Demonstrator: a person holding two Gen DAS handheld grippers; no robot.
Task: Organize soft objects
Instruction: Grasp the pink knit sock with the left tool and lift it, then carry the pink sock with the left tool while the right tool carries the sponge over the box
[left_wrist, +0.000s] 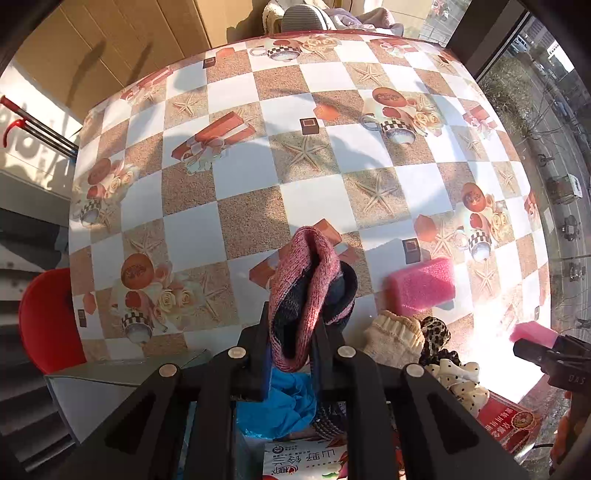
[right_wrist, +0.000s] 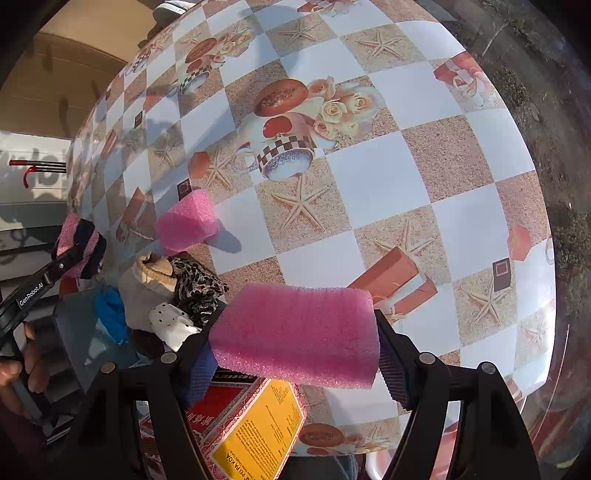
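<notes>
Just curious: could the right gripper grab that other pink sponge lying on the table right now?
Probably not yet: the right gripper is already shut on a pink sponge. The path to the other sponge looks clear.

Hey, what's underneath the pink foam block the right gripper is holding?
Below the pink foam block in the right gripper lies a red and yellow printed box on the checkered tablecloth; the block hides the box's far end.

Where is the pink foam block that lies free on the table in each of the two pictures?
Left wrist view: the loose pink foam block lies right of centre, on the tablecloth, just behind the cream knitted piece.
Right wrist view: the same block lies left of centre, above the cream piece.
Shared landmark: the leopard-print cloth beside the cream piece.
</notes>
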